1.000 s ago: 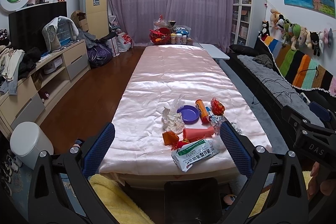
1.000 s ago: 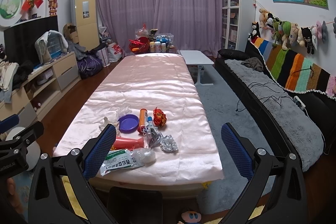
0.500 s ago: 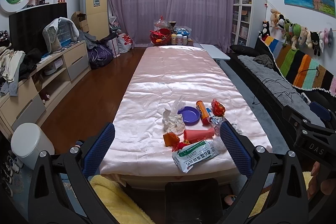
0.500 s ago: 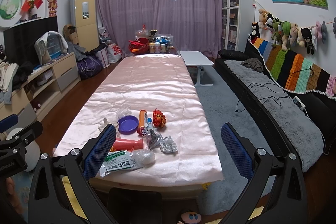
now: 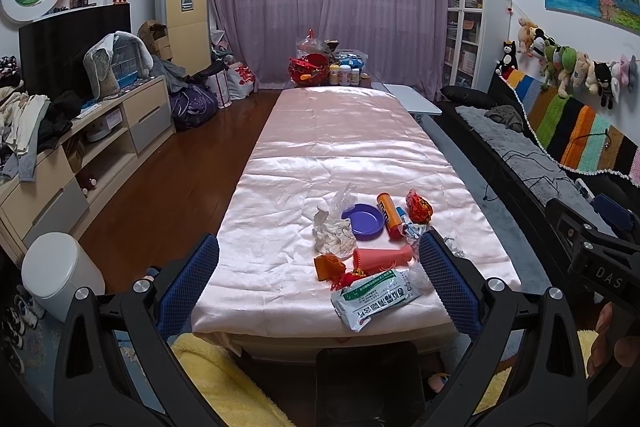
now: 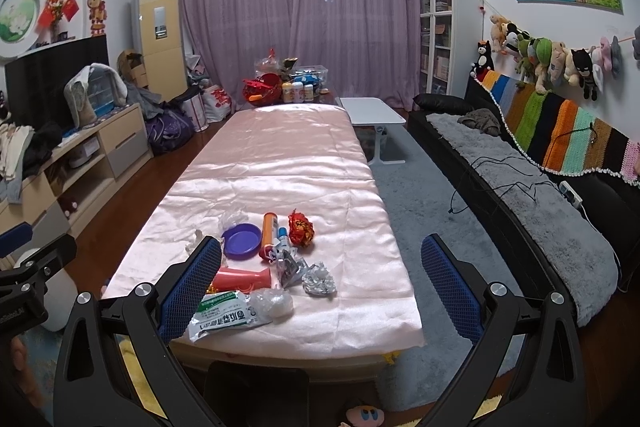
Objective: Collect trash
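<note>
Trash, a loose pile at the near end of the pink satin-covered table (image 5: 344, 131): white-green printed plastic packet (image 5: 376, 297), crumpled foil ball (image 6: 319, 279), crumpled white tissue (image 5: 331, 235). All look light, soft; I'd pinch edges. Packet text Chinese, unreadable. Left gripper (image 5: 318, 277) and right gripper (image 6: 320, 281) spread wide, empty.

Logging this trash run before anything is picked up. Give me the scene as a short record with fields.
surface: long table under a pink cloth
trash cluster: near end of the table, right of centre
items: white-green packet, purple dish, orange tube, crumpled foil, red wrapper
nearest item: the packet, at the table edge
bin: white bin on the floor, left of the table
left hand-held gripper: open, empty
right hand-held gripper: open, empty
</note>
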### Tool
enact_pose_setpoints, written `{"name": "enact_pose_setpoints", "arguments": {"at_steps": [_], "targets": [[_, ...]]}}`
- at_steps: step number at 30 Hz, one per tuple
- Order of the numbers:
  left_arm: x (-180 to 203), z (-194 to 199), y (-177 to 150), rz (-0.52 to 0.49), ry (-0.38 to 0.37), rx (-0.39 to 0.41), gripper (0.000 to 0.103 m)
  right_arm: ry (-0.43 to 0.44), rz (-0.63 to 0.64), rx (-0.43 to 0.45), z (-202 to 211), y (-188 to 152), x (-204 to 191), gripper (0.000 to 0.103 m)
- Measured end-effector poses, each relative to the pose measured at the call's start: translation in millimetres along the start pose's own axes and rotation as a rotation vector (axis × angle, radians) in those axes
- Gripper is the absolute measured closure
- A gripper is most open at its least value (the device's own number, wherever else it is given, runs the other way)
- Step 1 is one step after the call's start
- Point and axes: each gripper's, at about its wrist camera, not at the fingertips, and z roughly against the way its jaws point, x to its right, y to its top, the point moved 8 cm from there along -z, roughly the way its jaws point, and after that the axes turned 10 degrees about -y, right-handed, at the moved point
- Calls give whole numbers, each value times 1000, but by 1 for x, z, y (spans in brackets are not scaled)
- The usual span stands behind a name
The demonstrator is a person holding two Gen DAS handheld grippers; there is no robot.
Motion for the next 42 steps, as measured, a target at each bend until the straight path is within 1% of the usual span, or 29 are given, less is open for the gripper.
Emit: {"name": "enact_pose_setpoints", "arguments": {"at_steps": [3, 6, 8, 10, 15, 16, 18, 19, 20, 22, 23, 27, 31, 32, 33, 35, 37, 39, 40, 42], "targets": [[-3, -2, 3, -2, 21, 0, 8, -14, -12, 31, 0, 5, 6, 3], [-6, -9, 1, -27, 62, -3, 8, -11, -21, 23, -6, 4, 6, 3], [-8, -15, -1, -37, 60, -13, 8, -28, -10, 13, -14, 0, 5, 3], [-10, -24, -12, -39, 40, -31, 8, -51, 14, 9, -21, -6, 4, 3], [-14, -55, -39, -16, -7, -128, 8, -36, 25, -87, -50, -33, -4, 3], [-14, -60, -44, -18, -10, -148, 8, -22, 31, -118, -57, -40, -8, 3], [-12, -71, -54, -26, -14, -181, 8, 39, 37, -186, -70, -54, -17, 3], [-12, -75, -60, -28, -19, -196, 8, 65, 42, -200, -74, -59, -21, 3], [-13, -80, -65, -29, -25, -212, 8, 70, 54, -203, -78, -64, -25, 3], [-14, -90, -76, -29, -38, -243, 8, 46, 78, -211, -86, -71, -29, 3], [-15, -95, -83, -29, -43, -260, 8, 51, 75, -224, -91, -75, -30, 3], [-14, -113, -109, -39, -90, -328, 8, 97, 48, -312, -114, -93, -36, 3], [-12, -132, -126, -51, -104, -385, 8, 109, 60, -391, -137, -112, -46, 4], [-11, -136, -128, -46, -114, -396, 8, 115, 70, -399, -141, -115, -49, 10], [-10, -140, -130, -36, -129, -406, 9, 129, 78, -406, -143, -117, -53, 20], [-7, -149, -135, -19, -157, -430, 9, 168, 79, -426, -149, -121, -61, 23], [-2, -157, -137, -15, -179, -448, 9, 189, 89, -441, -156, -123, -68, 27], [4, -165, -138, -20, -189, -456, 11, 212, 99, -454, -162, -124, -76, 35], [6, -169, -138, -25, -192, -461, 13, 219, 105, -462, -165, -125, -78, 37], [9, -180, -137, -31, -194, -474, 17, 226, 116, -482, -173, -129, -82, 48]]}}
